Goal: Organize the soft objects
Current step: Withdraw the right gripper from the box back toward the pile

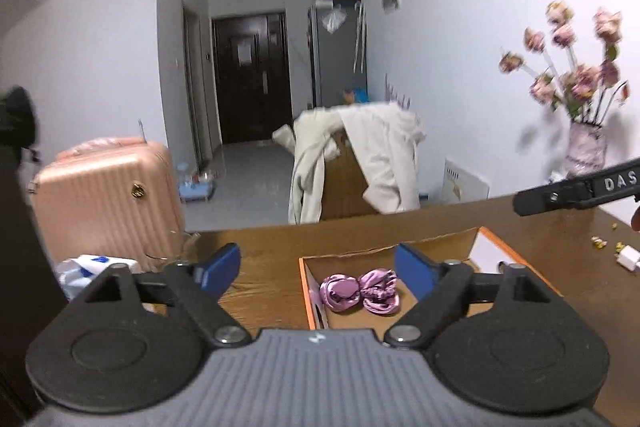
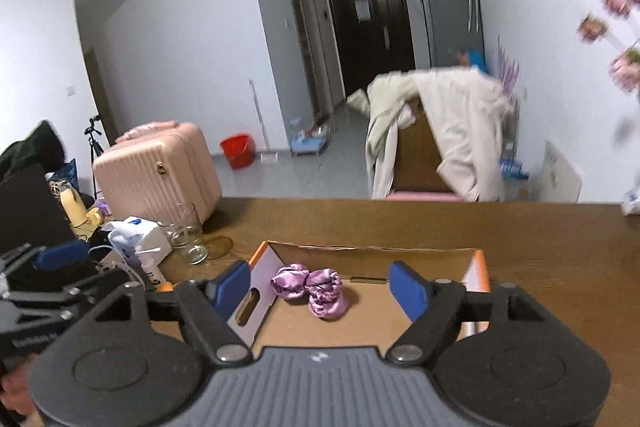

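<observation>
Scrunchies (image 1: 360, 290) beyond open left gripper (image 1: 320, 269)

Even, cool indoor light (blurred flowers (image 1: 576, 67), fisheye-warped edges)

Flowers (image 1: 576, 67): blurred, and cut by the frame edge at my right wrist. My right fingers (image 1: 576, 193): cut off at my left wrist's edge. Box (image 1: 496, 247): near wall hidden behind my gripper body. Bench (image 2: 560, 247) crumbs: too small to identify.
</observation>
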`<state>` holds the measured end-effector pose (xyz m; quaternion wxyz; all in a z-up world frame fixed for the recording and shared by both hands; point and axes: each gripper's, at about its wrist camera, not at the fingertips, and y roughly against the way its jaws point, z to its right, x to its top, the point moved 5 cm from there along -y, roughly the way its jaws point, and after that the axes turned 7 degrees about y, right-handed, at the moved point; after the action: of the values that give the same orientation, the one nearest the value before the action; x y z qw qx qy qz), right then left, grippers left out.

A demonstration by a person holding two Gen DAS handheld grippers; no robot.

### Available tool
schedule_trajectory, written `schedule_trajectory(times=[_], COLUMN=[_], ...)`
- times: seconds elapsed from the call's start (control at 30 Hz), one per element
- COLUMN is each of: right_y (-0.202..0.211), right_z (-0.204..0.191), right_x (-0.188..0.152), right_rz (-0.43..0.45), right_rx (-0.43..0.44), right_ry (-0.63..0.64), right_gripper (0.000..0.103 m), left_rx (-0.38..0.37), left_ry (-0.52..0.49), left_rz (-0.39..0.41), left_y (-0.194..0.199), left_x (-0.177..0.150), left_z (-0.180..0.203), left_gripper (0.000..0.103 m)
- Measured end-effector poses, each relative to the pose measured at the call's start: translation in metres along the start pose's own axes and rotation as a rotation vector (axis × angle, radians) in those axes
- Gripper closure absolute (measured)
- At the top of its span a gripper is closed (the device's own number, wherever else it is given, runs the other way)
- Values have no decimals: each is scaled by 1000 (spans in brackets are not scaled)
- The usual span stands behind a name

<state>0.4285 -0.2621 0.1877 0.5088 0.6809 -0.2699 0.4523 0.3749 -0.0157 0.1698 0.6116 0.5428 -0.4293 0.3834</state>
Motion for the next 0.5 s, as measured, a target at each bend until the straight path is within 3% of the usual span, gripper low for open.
schedule_trajectory(times=[0.07, 0.17, 0.33, 0.5], right_y=[30, 76, 131, 171], right_z=[-5, -16, -35, -58], right_x=[-14, -45, -107, -177], right_rz=[36, 114, 208, 273], right_rx=[-15, -42, -74, -110], right_ry=[27, 79, 107, 128], right_gripper=[23, 16, 15, 14], left_rx=[-8, -3, -8, -15], left_ry=[8, -3, -19, 0], left_rz=[48, 110, 177, 195], left_y=[32, 74, 133, 175], left_x=[-7, -25, -71, -127], left_z=[5, 16, 36, 51], left_gripper=[4, 0, 0, 0])
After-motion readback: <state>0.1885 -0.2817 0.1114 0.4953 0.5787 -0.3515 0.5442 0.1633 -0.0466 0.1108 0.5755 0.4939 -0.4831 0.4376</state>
